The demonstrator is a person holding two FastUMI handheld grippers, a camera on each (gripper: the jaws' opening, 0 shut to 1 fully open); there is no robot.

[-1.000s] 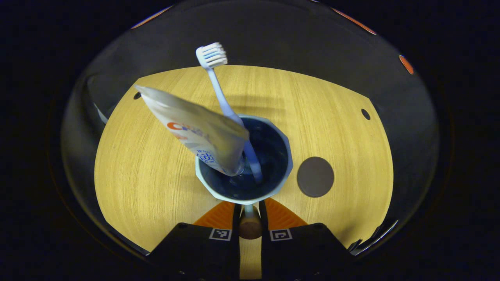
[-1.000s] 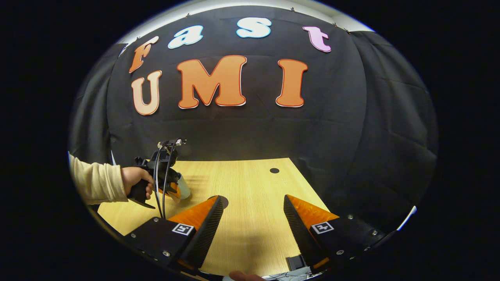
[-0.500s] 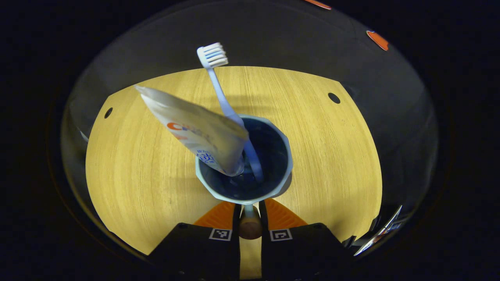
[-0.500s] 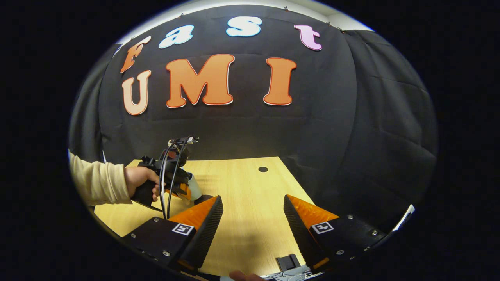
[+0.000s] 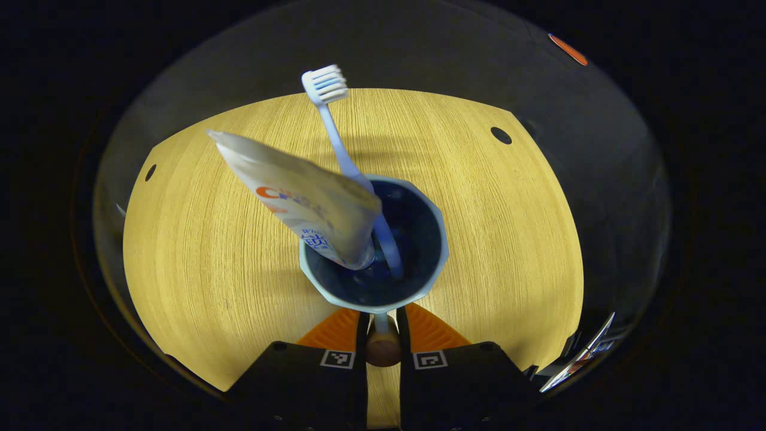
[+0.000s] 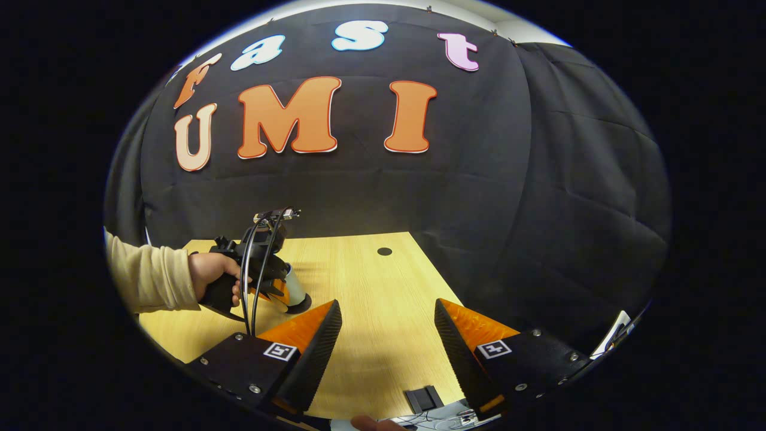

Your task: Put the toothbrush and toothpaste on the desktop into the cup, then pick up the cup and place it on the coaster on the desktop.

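A pale blue cup (image 5: 374,245) with a dark inside holds a white-and-blue toothbrush (image 5: 341,143), bristles up, and a toothpaste tube (image 5: 293,194) leaning left. My left gripper (image 5: 382,320) is shut on the cup's handle (image 5: 383,347) at its near side. In the right gripper view the cup (image 6: 293,288) stands over the dark round coaster (image 6: 304,304), whose edge shows beneath it; whether they touch I cannot tell. A hand (image 6: 209,272) holds the left gripper (image 6: 263,269) there. My right gripper (image 6: 388,323) is open over the table, holding nothing.
The wooden table (image 5: 209,251) has small dark holes (image 5: 501,135) near its far corners, one also in the right gripper view (image 6: 384,251). A cream sleeve (image 6: 149,278) reaches in from the left. A small black object (image 6: 423,398) and cables lie at the near edge.
The left gripper carried the cup rightward over the coaster, which slid out of sight under the cup in the left gripper view. The right gripper stayed open and barely shifted.
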